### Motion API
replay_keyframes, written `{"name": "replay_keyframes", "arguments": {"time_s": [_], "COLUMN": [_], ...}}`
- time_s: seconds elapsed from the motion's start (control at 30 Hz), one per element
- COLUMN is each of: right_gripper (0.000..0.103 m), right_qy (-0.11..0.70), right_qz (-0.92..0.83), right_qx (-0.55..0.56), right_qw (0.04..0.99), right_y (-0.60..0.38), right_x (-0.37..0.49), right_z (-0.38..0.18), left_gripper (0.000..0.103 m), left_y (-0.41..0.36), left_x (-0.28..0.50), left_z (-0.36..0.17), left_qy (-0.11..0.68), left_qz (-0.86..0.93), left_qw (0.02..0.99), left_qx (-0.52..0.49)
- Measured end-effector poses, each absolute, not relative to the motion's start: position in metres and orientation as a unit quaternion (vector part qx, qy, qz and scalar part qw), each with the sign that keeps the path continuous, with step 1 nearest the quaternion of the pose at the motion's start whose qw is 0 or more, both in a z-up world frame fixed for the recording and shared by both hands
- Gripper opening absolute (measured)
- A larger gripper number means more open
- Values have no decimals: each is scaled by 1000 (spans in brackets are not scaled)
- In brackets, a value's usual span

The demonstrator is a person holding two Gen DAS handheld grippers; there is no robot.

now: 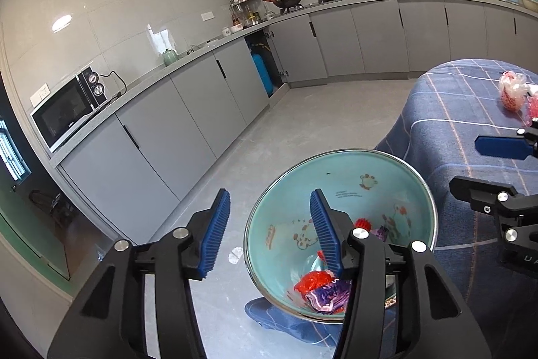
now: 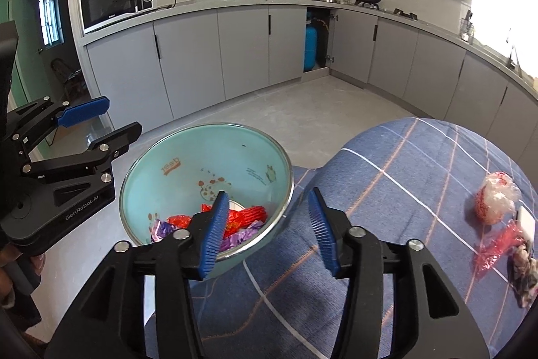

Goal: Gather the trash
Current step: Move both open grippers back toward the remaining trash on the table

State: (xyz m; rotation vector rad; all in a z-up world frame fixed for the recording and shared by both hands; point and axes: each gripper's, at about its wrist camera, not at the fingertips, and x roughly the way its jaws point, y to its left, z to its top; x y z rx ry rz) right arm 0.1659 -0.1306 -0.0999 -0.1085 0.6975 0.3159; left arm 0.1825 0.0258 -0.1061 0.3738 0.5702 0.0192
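We see the left gripper and right gripper with jaws wide, nothing between them; red and purple wrappers lie in the bin, more trash sits on the checked bench

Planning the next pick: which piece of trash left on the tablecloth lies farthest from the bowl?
The dark patterned wrapper at the cloth's right edge. The white-and-red netted bundle and the red plastic wrapper both lie closer to the bowl.
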Motion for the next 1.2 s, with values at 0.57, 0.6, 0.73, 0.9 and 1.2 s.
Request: {"name": "replay_keyframes", "arguments": {"time_s": [0.57,0.6,0.73,0.9,1.2], "right_gripper": [59,60,62,62,68], "right_qy": [332,332,332,332,332], "right_qz": [98,91,62,17,-52], "right_qx": [-32,-32,-24,-8,15], "right_qw": [938,939,941,943,942], "right_y": [-190,-197,-225,-265,-328], "right_x": [128,123,106,89,68], "right_z": [-87,-87,-86,-88,-95], "left_gripper": [79,81,85,86,93], "left_y": [-22,-29,-48,-69,-107], "left_x": [159,155,143,137,129], "left_z": [-100,-100,-99,-101,-105], "left_qy": [251,249,238,236,227], "left_qz": [-35,-42,-66,-87,-125], "left_qw": [945,944,944,941,934], "left_qx": [209,211,220,228,246]}}
